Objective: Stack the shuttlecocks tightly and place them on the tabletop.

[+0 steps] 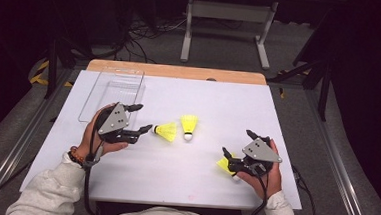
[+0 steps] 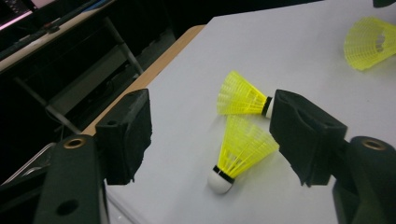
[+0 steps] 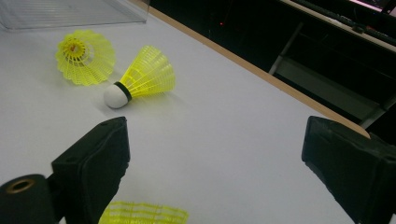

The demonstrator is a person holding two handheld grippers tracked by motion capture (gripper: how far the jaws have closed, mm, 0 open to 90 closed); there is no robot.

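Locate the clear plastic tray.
In the high view the clear plastic tray sits at the table's far left corner, just beyond the left gripper.

Two shuttlecocks (image 1: 177,129) lie mid-table; clear tray (image 1: 113,94) blocks the far left, bare sheet (image 1: 228,105) elsewhere

Lit brightly from overhead across the white table (image 1: 184,172), with darkness swallowing the floor and room around it. Soft, faint shadows under the yellow shuttlecocks (image 1: 177,129); mild glare off the clear tray (image 1: 112,90). Grainy and slightly soft throughout, blurred most on the near black jaws in both gripper views.
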